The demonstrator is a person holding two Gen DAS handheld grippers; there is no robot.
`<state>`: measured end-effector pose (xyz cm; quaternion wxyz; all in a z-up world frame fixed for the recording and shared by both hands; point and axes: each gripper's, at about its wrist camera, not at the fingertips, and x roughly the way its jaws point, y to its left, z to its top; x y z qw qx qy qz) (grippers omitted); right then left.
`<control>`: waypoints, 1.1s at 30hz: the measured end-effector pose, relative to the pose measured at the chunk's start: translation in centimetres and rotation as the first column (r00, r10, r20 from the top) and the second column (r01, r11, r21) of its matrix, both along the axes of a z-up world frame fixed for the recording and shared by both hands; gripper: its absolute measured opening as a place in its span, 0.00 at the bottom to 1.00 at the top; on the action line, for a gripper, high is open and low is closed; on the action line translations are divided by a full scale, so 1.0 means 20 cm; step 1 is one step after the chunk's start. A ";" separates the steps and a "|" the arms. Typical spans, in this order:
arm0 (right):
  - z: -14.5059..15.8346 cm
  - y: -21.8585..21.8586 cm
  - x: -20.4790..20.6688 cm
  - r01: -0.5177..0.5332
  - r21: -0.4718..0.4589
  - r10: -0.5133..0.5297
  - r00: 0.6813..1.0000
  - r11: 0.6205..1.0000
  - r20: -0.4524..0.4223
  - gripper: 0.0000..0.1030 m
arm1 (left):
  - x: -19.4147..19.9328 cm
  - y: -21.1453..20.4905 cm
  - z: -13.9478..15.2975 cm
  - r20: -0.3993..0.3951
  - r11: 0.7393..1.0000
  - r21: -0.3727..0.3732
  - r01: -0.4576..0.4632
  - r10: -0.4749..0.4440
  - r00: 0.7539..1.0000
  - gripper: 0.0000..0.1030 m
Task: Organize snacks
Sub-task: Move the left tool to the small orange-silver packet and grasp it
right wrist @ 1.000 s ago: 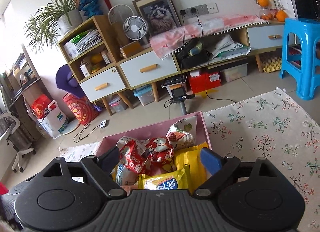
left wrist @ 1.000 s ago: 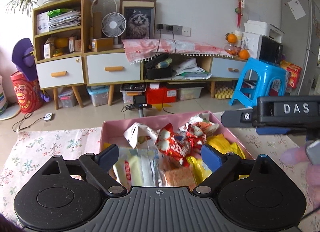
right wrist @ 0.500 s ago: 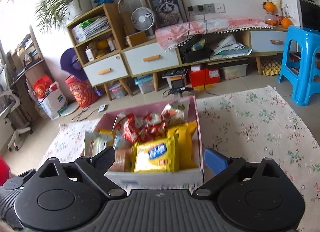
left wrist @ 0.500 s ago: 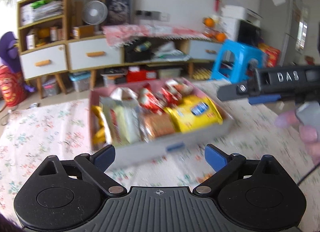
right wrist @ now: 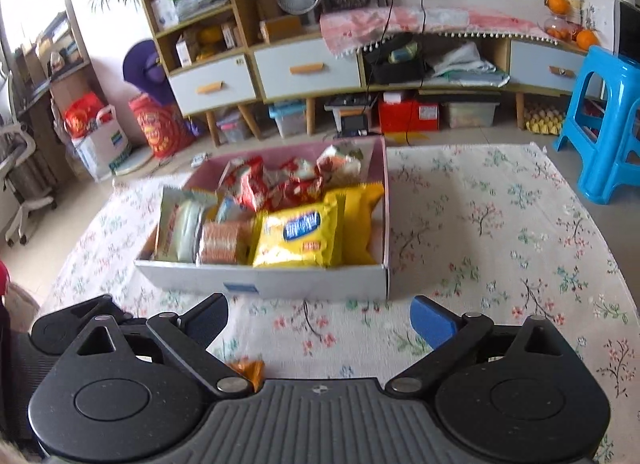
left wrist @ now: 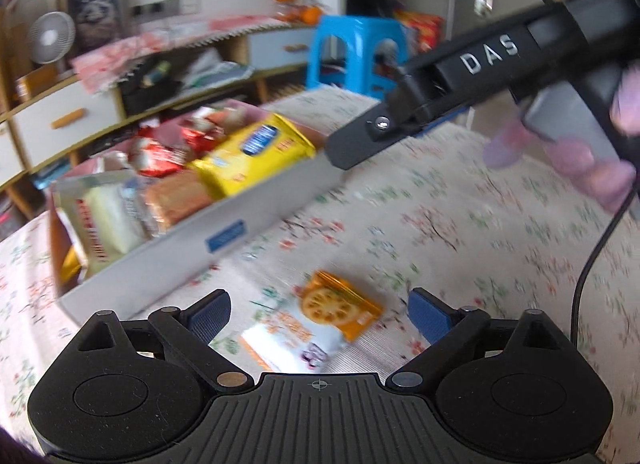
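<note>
Pulling back from the snack box (right wrist: 280, 284) — both grippers now lying short of it, left gripper (left wrist: 320, 314) hovering over an orange cracker packet (left wrist: 320, 312) on the floral cloth (left wrist: 460, 232).

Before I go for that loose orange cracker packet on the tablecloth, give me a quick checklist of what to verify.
1. Left hand-held gripper open: ok, jaws spread wide, nothing between them.
2. Cracker packet lined up: ok, it lies flat on the tablecloth between the left fingers, in front of the box.
3. Right hand-held gripper free: ok, open and empty.
4. Right hand-held gripper clear of the path: cannot tell; in the left wrist view it reaches in above the near corner of the snack box.
5. Room in the box: not ok; the yellow bag and other packets crowd it.
6. Image sharpness for aiming: not ok, the left wrist view is motion-blurred.
</note>
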<state>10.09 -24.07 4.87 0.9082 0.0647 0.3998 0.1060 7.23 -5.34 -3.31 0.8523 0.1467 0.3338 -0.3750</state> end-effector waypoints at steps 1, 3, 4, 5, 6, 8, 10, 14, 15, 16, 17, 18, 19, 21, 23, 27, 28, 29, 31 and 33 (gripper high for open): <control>-0.01 0.00 0.00 -0.005 -0.009 0.005 1.000 1.000 -0.010 0.86 | 0.00 -0.01 -0.01 -0.002 1.000 0.013 0.008 -0.008 1.000 0.92; -0.02 0.01 -0.01 -0.017 -0.023 0.016 1.000 1.000 -0.026 0.86 | 0.00 -0.03 -0.03 -0.006 0.999 0.035 0.021 -0.020 1.000 0.87; -0.03 0.01 -0.01 -0.023 -0.029 0.022 0.999 0.999 -0.032 0.86 | 0.00 -0.03 -0.03 -0.011 0.999 0.045 0.026 -0.025 1.000 0.83; -0.03 0.01 -0.01 -0.027 -0.035 0.026 0.999 0.999 -0.038 0.86 | 0.00 -0.04 -0.04 -0.013 0.998 0.056 0.026 -0.025 1.000 0.80; -0.04 0.01 -0.01 -0.031 -0.041 0.029 0.999 0.999 -0.044 0.86 | 0.00 -0.04 -0.05 -0.012 0.997 0.068 0.025 -0.024 1.000 0.75; -0.04 0.01 0.00 -0.036 -0.048 0.034 0.998 0.998 -0.057 0.86 | 0.00 -0.04 -0.05 -0.014 0.998 0.066 0.022 -0.022 1.000 0.72; -0.05 0.01 0.00 -0.038 -0.049 0.035 0.997 0.998 -0.068 0.86 | 0.00 -0.04 -0.04 -0.014 0.998 0.068 0.017 -0.016 1.000 0.62; -0.06 0.01 0.00 -0.039 -0.053 0.034 0.996 0.998 -0.087 0.86 | 0.00 -0.04 -0.03 -0.015 0.998 0.065 0.008 -0.007 1.000 0.37; -0.06 0.01 0.00 -0.039 -0.054 0.034 0.995 0.998 -0.090 0.86 | 0.00 -0.04 -0.03 -0.013 0.998 0.067 0.002 -0.001 1.000 0.30; -0.06 0.01 0.00 -0.040 -0.055 0.035 0.995 0.998 -0.092 0.86 | 0.00 -0.04 -0.02 -0.008 0.998 0.068 -0.005 0.006 1.000 0.23; -0.06 0.01 0.00 -0.041 -0.055 0.036 0.995 0.998 -0.094 0.86 | 0.00 -0.04 -0.02 -0.004 0.997 0.072 -0.013 0.013 1.000 0.20; -0.06 0.01 0.00 -0.041 -0.054 0.036 0.995 0.998 -0.095 0.86 | 0.00 -0.04 -0.02 0.001 0.997 0.077 -0.023 0.023 1.000 0.14; -0.06 0.01 0.00 -0.041 -0.054 0.036 0.995 0.998 -0.095 0.86 | 0.00 -0.04 -0.02 0.005 0.996 0.080 -0.035 0.034 0.999 0.11; -0.05 0.01 0.00 -0.041 -0.054 0.036 0.995 0.998 -0.093 0.86 | 0.00 -0.04 -0.01 0.015 0.995 0.080 -0.060 0.059 0.998 0.10; -0.05 0.00 0.00 -0.040 -0.054 0.034 0.995 0.998 -0.092 0.86 | 0.01 -0.03 -0.01 0.016 0.994 0.078 -0.081 0.080 0.997 0.10; -0.05 0.00 0.00 -0.037 -0.055 0.032 0.995 0.998 -0.096 0.86 | 0.01 -0.02 0.00 -0.011 0.995 0.067 -0.076 0.077 0.997 0.10; -0.05 0.00 0.00 -0.037 -0.055 0.032 0.995 0.998 -0.099 0.86 | 0.01 -0.02 -0.01 -0.013 0.995 0.064 -0.077 0.078 0.997 0.10; -0.05 0.00 0.01 -0.038 -0.055 0.032 0.994 0.998 -0.100 0.86 | 0.01 -0.03 -0.01 -0.008 0.995 0.063 -0.083 0.084 0.996 0.10; -0.05 0.00 0.01 -0.038 -0.057 0.032 0.994 0.998 -0.101 0.86 | 0.00 -0.03 0.01 0.002 0.993 0.057 -0.099 0.099 0.995 0.09; -0.05 0.00 0.01 -0.033 -0.058 0.027 0.995 0.998 -0.096 0.86 | 0.01 -0.02 0.03 0.011 0.990 0.046 -0.131 0.131 0.991 0.09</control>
